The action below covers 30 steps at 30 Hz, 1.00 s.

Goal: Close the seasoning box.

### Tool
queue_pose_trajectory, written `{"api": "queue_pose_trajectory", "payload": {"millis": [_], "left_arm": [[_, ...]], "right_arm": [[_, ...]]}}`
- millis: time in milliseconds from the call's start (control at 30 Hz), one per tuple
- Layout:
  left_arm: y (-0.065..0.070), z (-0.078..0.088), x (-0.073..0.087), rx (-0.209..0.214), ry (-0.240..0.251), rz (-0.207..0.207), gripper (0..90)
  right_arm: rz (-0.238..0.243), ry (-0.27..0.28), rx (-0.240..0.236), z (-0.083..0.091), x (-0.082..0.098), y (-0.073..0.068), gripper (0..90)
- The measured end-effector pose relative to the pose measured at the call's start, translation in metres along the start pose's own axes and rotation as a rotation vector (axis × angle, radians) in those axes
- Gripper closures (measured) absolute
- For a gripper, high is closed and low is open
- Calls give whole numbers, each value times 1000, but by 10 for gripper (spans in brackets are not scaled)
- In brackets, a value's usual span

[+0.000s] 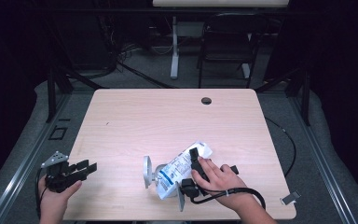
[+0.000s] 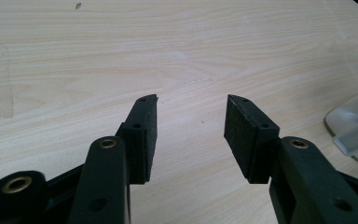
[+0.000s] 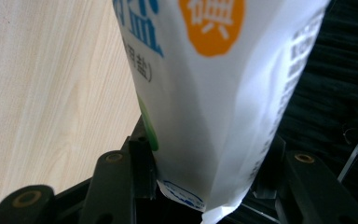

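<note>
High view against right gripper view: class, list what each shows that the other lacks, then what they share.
High view alone: the grey metal stand beside the bag, the round hole in the tabletop, the black folding chair, and the left gripper with jaws open over bare wood.

Right gripper view alone: the orange badge and blue lettering close up.

Both: the white printed plastic bag between the right gripper jaws, and the pale wooden table.

Both grippers are black. The left gripper (image 1: 91,166), at the lower left of the high view, carries a grey three-cornered plate on top and a dark cable. In its own view the left gripper (image 2: 191,128) shows flat matte pads, brass-ringed holes and small screws along each jaw. The right gripper (image 1: 196,153) trails a looping black cable at the lower right. The forearms show no sleeves.
</note>
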<state>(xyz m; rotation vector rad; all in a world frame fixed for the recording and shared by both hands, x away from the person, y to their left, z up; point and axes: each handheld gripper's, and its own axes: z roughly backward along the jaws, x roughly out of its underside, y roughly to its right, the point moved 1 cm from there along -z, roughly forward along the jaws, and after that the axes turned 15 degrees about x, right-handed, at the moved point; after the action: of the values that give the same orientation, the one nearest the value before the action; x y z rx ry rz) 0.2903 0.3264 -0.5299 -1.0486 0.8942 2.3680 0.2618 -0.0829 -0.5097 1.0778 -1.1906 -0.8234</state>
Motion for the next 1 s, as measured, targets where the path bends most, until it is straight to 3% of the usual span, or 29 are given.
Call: {"api": "queue_pose_trajectory", "payload": {"millis": [1000], "left_arm": [[-2, 0, 1, -2, 3, 8, 548]], "right_arm": [[-7, 1, -7, 1, 0, 0, 561]]}}
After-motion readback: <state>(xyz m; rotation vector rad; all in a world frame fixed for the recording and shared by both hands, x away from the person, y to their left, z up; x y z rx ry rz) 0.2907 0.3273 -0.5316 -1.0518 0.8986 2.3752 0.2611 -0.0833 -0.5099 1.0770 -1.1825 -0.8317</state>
